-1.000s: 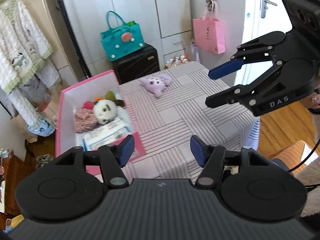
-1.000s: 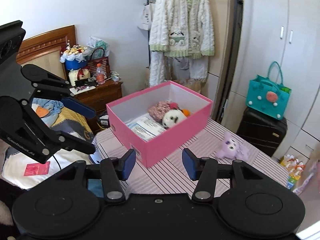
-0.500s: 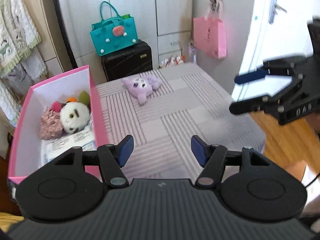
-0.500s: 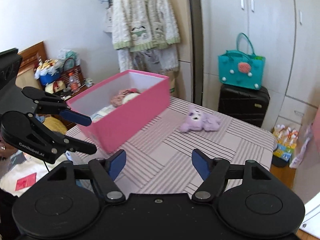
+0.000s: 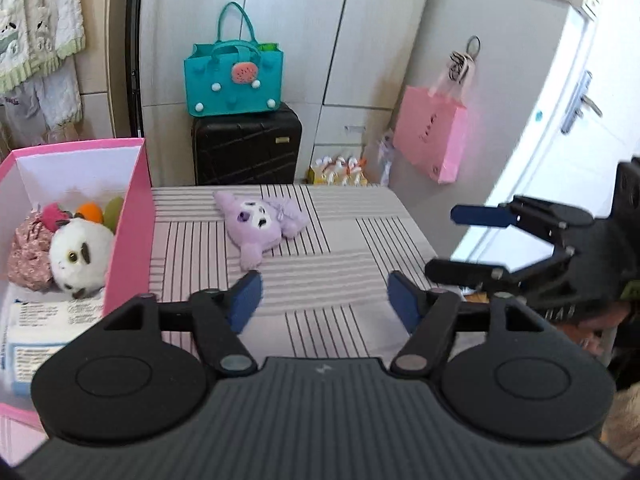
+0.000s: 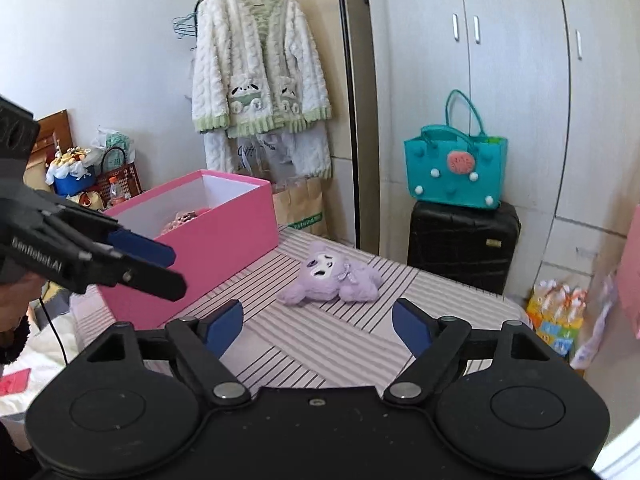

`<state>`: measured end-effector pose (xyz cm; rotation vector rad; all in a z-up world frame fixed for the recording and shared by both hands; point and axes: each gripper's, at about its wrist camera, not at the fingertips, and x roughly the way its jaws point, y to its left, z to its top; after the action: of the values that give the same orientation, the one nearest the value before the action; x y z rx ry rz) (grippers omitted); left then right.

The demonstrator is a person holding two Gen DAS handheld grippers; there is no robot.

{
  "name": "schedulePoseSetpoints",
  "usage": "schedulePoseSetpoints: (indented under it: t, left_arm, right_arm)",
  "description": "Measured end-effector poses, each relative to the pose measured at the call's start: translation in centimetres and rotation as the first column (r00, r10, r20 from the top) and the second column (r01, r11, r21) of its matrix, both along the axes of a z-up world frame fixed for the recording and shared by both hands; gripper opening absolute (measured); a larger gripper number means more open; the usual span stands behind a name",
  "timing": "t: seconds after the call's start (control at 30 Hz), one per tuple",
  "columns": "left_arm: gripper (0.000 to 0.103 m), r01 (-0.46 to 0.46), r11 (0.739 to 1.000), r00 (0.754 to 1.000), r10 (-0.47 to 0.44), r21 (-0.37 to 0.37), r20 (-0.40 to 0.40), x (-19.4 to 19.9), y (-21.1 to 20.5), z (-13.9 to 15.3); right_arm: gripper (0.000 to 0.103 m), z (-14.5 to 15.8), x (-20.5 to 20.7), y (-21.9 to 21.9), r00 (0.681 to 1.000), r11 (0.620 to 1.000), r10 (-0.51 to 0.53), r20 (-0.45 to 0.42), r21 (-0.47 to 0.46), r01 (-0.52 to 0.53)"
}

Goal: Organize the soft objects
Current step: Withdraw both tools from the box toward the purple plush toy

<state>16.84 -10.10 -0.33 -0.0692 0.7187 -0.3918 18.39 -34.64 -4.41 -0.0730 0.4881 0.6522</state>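
Most of the soft toys are already put away. A white plush toy [image 5: 82, 254], a pink fluffy thing [image 5: 28, 258] and some small bright bits sit inside the pink box [image 5: 134, 216], on top of a white packet [image 5: 38, 320]. One toy is left out. The purple plush toy [image 5: 260, 224] lies flat on the striped worktop [image 5: 348, 252], near the box but not touching it. It looks like the last thing to go in.

Both hand-held grippers are empty. The left hand-held gripper [image 5: 323, 299] tilts down toward the worktop, with the purple toy just ahead of its blue fingers [image 5: 245, 300]. Its jaws have just been opening, and nothing is between them. The right hand-held gripper [image 6: 318, 326] also points down at the toy, which lies a little past its tips. Its jaws have just been opening too, with nothing in them. Seen from the right wrist, the left hand-held gripper sits off to the side, in front of the box.

Neither one touches the toy yet, so picking it up is probably next.
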Motion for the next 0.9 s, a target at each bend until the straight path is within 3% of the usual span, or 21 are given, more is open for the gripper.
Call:
schedulePoseSetpoints:
  t: [0.17,0.53,0.73,0.9]
  left_arm:
    - [0.075,-0.029,1.0,1.0,0.029,-0.007,0.007,2.1,-1.0,-1.3]
    - [0.089,-0.224,0.974,0.974,0.226,-0.044,0.035,7.2,-0.6,-4.0]
    - [0.09,-0.287,0.957,0.957,0.289,-0.047,0.038,9.6,-1.0,-5.5]
    - [0.09,-0.315,0.947,0.949,0.314,-0.062,-0.02,10.8,-0.8,-7.4]
  right_arm:
    - [0.085,-1.2,2.2,0.8,0.999,1.0,0.028,0.03,0.001,-0.028]
    - [0.085,-4.3,8.9,2.6,0.998,0.998,0.049,-0.048,-0.045,-0.051]
    - [0.085,-5.9,12.4,4.7,0.991,0.986,0.102,-0.084,-0.124,-0.112]
    - [0.084,-7.3,14.8,5.3,0.982,0.985,0.141,-0.127,-0.082,-0.152]
